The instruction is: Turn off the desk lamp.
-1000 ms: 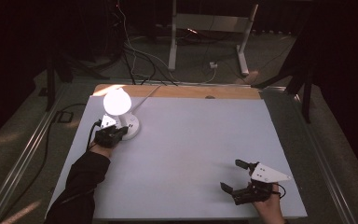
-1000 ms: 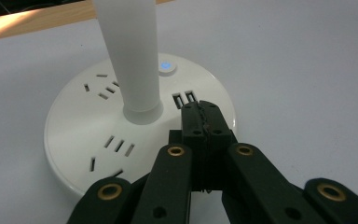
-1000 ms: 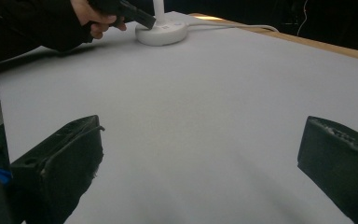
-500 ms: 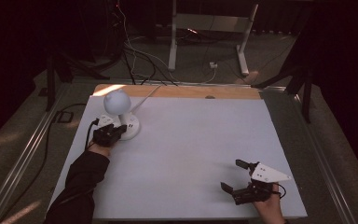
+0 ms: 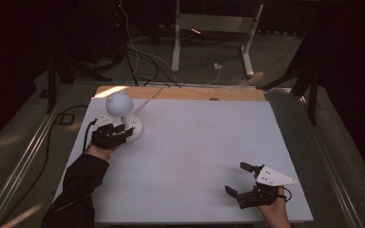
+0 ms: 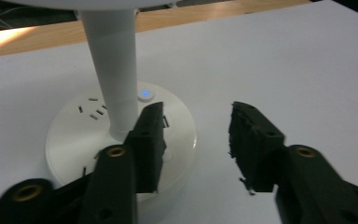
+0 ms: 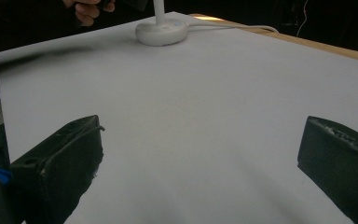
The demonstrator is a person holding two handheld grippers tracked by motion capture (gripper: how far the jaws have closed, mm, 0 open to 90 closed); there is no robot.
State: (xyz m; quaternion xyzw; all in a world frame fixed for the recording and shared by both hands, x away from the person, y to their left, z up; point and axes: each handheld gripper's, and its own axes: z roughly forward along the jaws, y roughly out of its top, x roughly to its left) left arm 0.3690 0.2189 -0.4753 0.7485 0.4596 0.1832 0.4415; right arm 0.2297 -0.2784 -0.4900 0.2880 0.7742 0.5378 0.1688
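While the left gripper (image 5: 115,136) sits at the lamp (image 5: 122,116), its jaws are apart and clamped on nothing. In the left gripper view the left gripper (image 6: 196,140) has one jaw over the lamp's round white base (image 6: 74,140), just in front of the stem (image 6: 114,70); the other jaw is off the base, over bare table (image 6: 284,60). A blue-lit button (image 6: 144,94) on the base sits just beyond the jaw tips. The lamp stands upright at the table's far left corner, with the globe head (image 5: 119,103) dark and the cord (image 5: 147,97) running off the far edge. The right gripper (image 5: 241,179) is well apart from the lamp, at the opposite near corner, jaws wide apart, empty. In the right gripper view the lamp base (image 7: 161,31) is far ahead of the right gripper (image 7: 200,154), beside the person's hand (image 7: 88,9).
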